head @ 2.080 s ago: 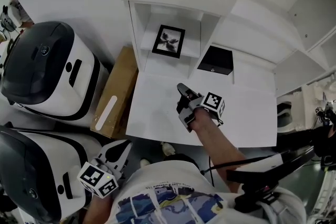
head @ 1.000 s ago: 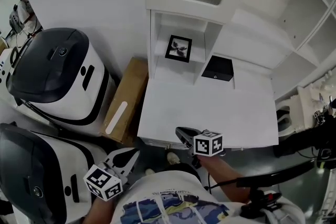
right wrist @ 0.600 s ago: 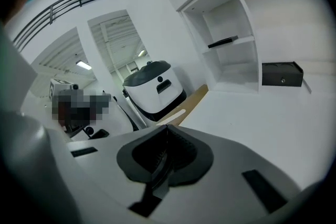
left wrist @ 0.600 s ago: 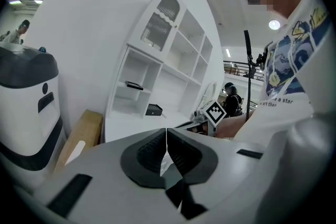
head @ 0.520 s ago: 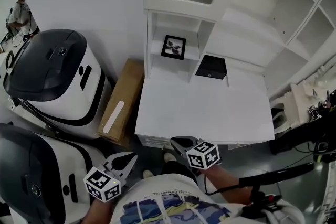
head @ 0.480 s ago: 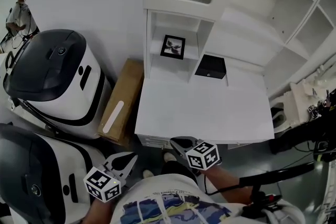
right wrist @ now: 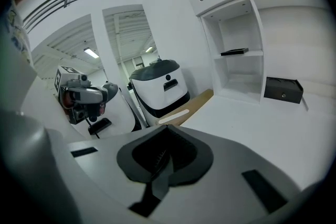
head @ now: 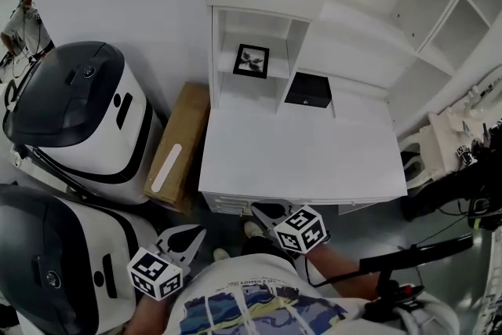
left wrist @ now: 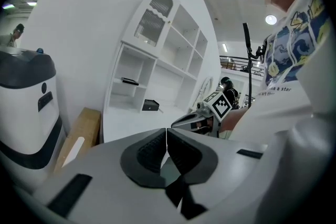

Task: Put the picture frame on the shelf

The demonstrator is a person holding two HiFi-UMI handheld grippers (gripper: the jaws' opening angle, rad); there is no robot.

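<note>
The black picture frame (head: 251, 61) stands on the small shelf (head: 249, 79) in the white cabinet's left bay, leaning back; it shows edge-on in the left gripper view (left wrist: 128, 81) and the right gripper view (right wrist: 234, 52). Both grippers are far from it, low in front of the white desk (head: 298, 157). My right gripper (head: 257, 209) is shut and holds nothing, just past the desk's front edge (right wrist: 167, 150). My left gripper (head: 196, 232) hangs lower left, its jaws shut on nothing (left wrist: 166, 145).
A small black box (head: 307, 89) sits at the desk's back beside the shelf bay. A cardboard box (head: 176, 147) leans left of the desk. Two large white-and-black machines (head: 74, 112) fill the left side. Open white shelving (head: 408, 12) rises at the right.
My right gripper has drawn back from over the desk to below its front edge. The head view has pulled away. The frame stays on the shelf; the left gripper has barely moved.
</note>
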